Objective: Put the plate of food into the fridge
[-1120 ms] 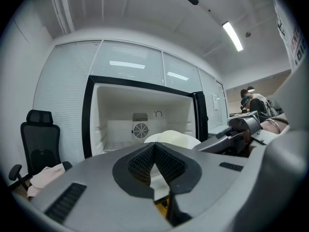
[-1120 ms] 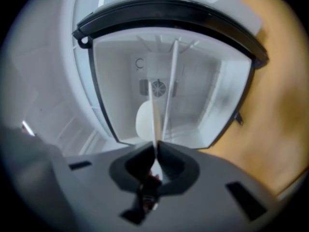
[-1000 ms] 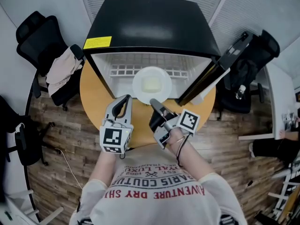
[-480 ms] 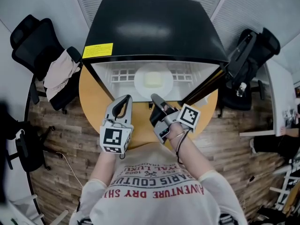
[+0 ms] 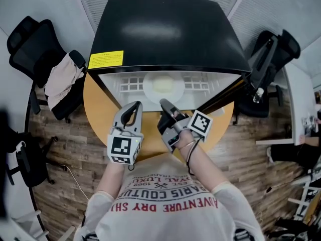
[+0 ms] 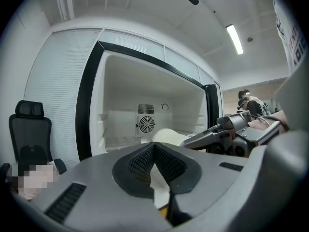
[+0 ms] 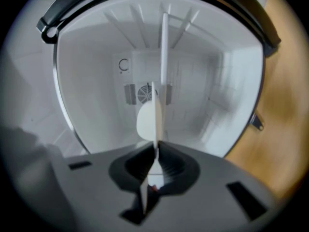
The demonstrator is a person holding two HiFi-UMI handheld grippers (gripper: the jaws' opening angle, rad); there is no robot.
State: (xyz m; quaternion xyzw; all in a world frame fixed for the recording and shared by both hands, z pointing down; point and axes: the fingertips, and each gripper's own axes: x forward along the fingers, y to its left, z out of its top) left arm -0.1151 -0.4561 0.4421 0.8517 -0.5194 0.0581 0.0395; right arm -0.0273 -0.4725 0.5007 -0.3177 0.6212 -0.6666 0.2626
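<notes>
A white plate (image 5: 163, 86) with a pale piece of food on it is held level inside the open mini fridge (image 5: 165, 29), over its white shelf. My right gripper (image 5: 164, 104) is shut on the plate's near rim; in the right gripper view the plate (image 7: 155, 115) stands edge-on between the pads, and the gripper (image 7: 155, 151) points at the fridge's back wall. My left gripper (image 5: 134, 106) hovers just left of it in front of the fridge opening, shut and empty. In the left gripper view the plate (image 6: 169, 135) and the right gripper (image 6: 212, 132) show past my left gripper (image 6: 154, 146).
The fridge stands on a round wooden table (image 5: 98, 104), with its door (image 5: 225, 97) swung open to the right. A black chair with a cloth (image 5: 62, 79) on it stands at the left, another chair (image 5: 273, 59) at the right. A fan grille (image 6: 146, 124) sits in the fridge's back wall.
My right gripper has carried the plate forward, from the fridge's front edge to deeper inside. The left gripper has stayed where it was.
</notes>
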